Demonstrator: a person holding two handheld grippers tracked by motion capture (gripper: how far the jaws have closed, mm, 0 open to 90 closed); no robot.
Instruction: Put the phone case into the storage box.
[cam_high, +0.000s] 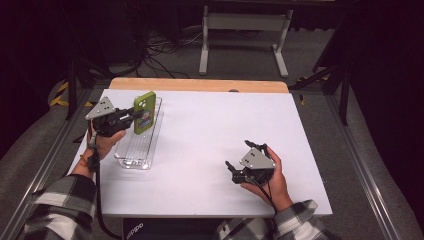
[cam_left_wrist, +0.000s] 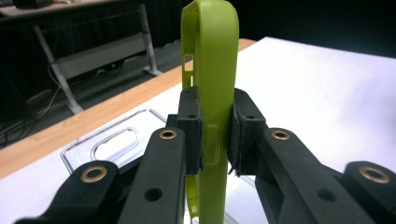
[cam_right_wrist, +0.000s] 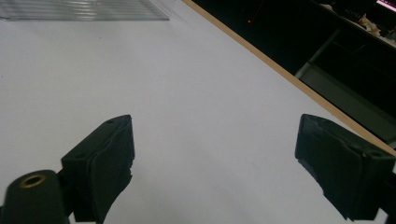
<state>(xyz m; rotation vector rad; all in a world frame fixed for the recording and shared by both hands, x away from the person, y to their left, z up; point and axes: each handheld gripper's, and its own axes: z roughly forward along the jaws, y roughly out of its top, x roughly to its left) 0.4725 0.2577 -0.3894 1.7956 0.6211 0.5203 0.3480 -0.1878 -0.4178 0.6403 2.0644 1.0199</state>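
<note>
While left hand-held gripper (cam_left_wrist: 215, 140) clamped green phone case (cam_high: 144, 112) above clear tray (cam_high: 131, 161) near desk's left edge, placing remained; right hand-held gripper (cam_right_wrist: 215, 168) idled wide.

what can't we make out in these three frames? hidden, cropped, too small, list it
- Green phone case: the left gripper view cuts off its bottom end, and the left gripper pads cover its middle.
- Sticker on the case, high view: too small to read.
- Clear plastic tray: whether the case's lower end touches it can't be told from the high view; the left gripper view hides that.
- Right gripper: its own view crops the jaw bases; jaws stand wide apart over the white table.
</note>
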